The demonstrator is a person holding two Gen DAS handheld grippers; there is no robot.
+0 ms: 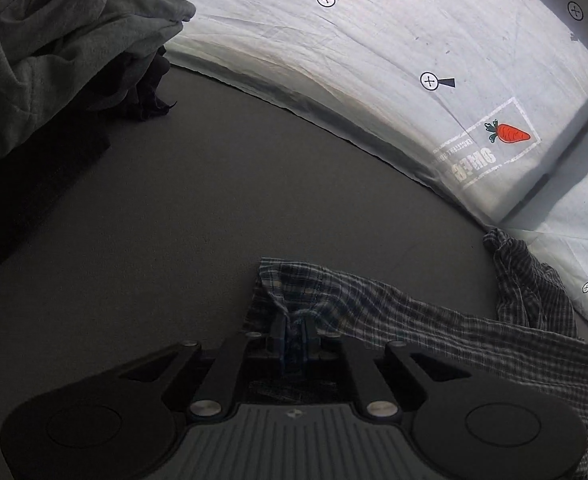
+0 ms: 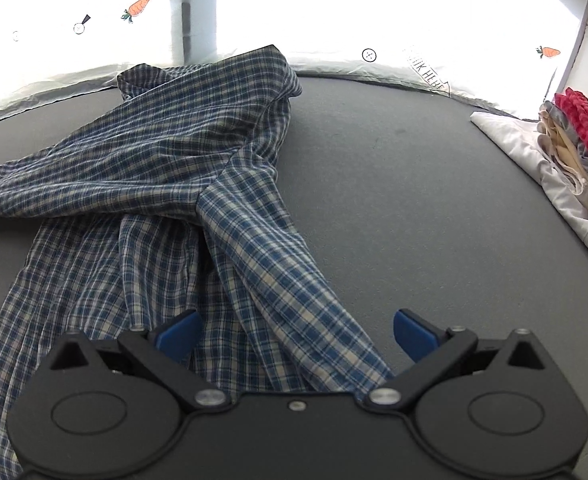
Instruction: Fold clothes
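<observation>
Roughly, by item:
Shirt: blue-and-cream plaid shirt (image 2: 161,168), crumpled, spread across the grey tabletop (image 2: 394,208); collar end bunched up toward the white printed sheet (image 2: 374,20) at the far edge, one long sleeve (image 2: 277,280) trailing down toward the right gripper.
Shirt, left view: same plaid cloth (image 1: 414,312) lying flat in a strip, far corner rumpled against the sheet (image 1: 374,60).
Left gripper (image 1: 294,336): jaws narrow, pinched on a gathered fold of the shirt edge; cloth puckered between the fingers.
Right gripper (image 2: 296,336): jaws wide, blue pads (image 2: 412,334) well apart; sleeve passing between them, pads not pressing on it.
Left side: heap of grey clothing (image 1: 53,60) on the tabletop, well apart from the shirt.
Right side: folded stack (image 2: 566,168), red checked piece on top, white at the bottom.
</observation>
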